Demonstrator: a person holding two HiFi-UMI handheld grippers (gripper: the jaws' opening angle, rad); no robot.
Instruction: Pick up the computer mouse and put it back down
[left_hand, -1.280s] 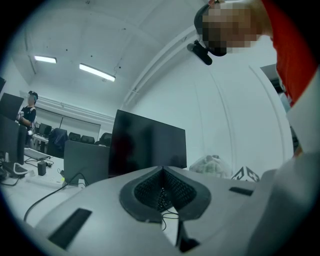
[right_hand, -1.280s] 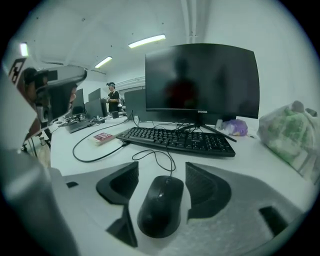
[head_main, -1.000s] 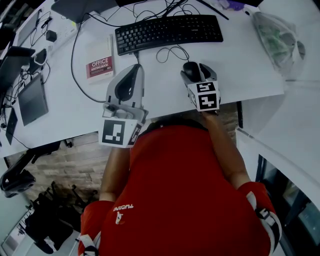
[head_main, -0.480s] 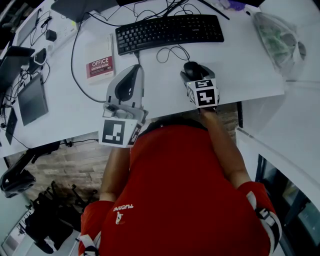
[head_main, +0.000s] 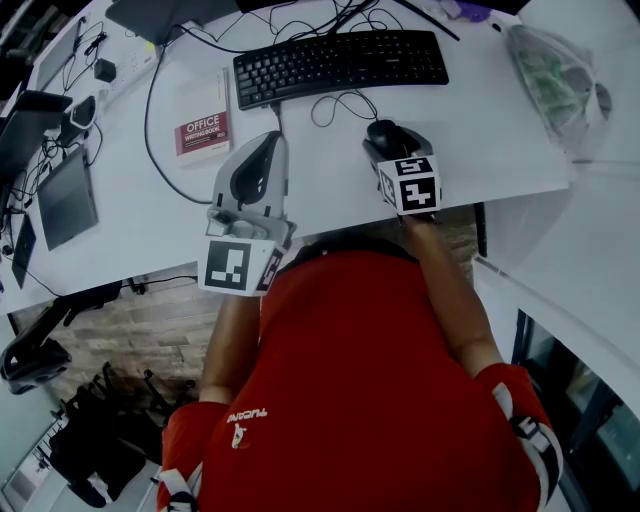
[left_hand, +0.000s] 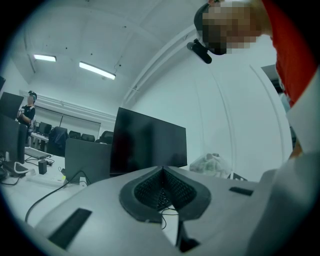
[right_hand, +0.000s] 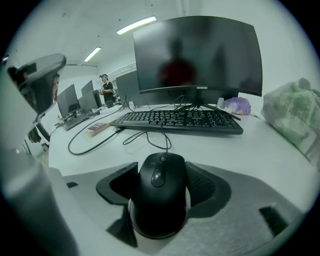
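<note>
White desk (head_main: 480, 120) bears book (head_main: 202, 128) lettered OFFICE; computer mouse (head_main: 381, 134) near keyboard (head_main: 340, 62).

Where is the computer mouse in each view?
Head view: mouse right of centre, below the keyboard.
Left gripper view: not in it.
Right gripper view: bottom centre, between the right gripper's closing jaws.
Shared landmark: plastic bag, right of centre in all three.

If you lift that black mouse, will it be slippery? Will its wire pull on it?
The mouse looks hard, smooth and rounded, so it will probably stay stiff but might slip a little between the closing jaws of the right gripper. Its thin cable lies in loose loops, so it should trail floppily rather than tug. It looks small, so likely light.
</note>
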